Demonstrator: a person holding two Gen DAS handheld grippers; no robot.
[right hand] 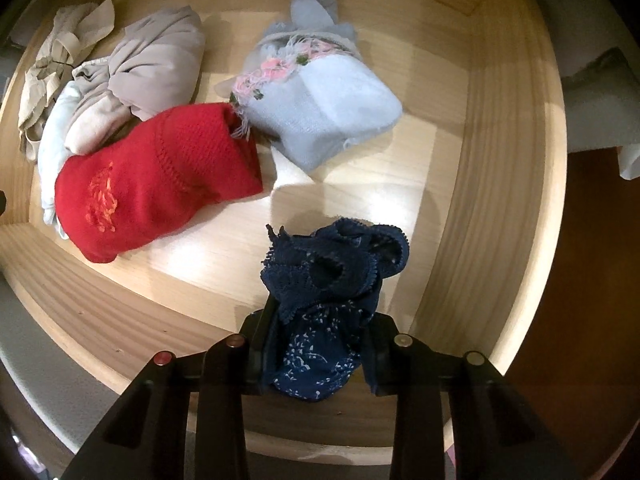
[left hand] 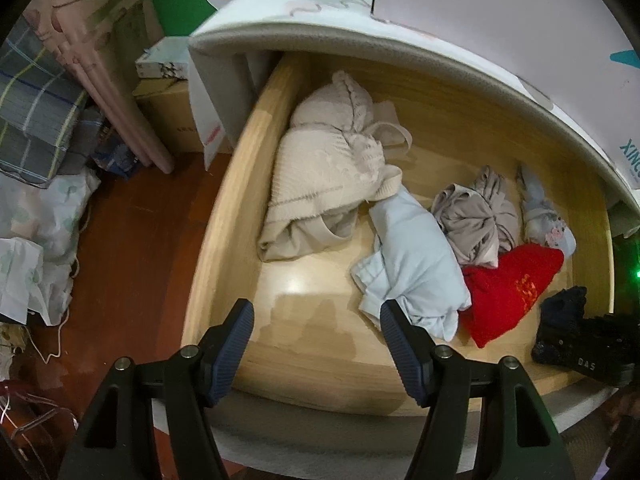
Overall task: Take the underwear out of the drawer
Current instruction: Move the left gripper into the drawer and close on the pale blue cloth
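Note:
The wooden drawer (left hand: 236, 184) stands pulled out, with several rolled garments in it. In the right wrist view my right gripper (right hand: 318, 332) points down into the drawer's (right hand: 472, 160) near right corner. It is shut on a dark navy lace-edged underwear (right hand: 332, 280), which bunches up between the fingers and hides their tips. The same navy piece (left hand: 564, 308) shows at the right edge of the left wrist view. My left gripper (left hand: 316, 312) hangs open over the bare front left of the drawer floor, holding nothing.
In the drawer lie a red knitted piece (right hand: 156, 176), a light blue piece with pink flower trim (right hand: 320, 108), a taupe bundle (right hand: 140, 76), a pale blue garment (left hand: 412, 264) and a cream knit (left hand: 328, 168). Bags (left hand: 44, 240) and a cardboard box (left hand: 172, 120) crowd the floor to the left.

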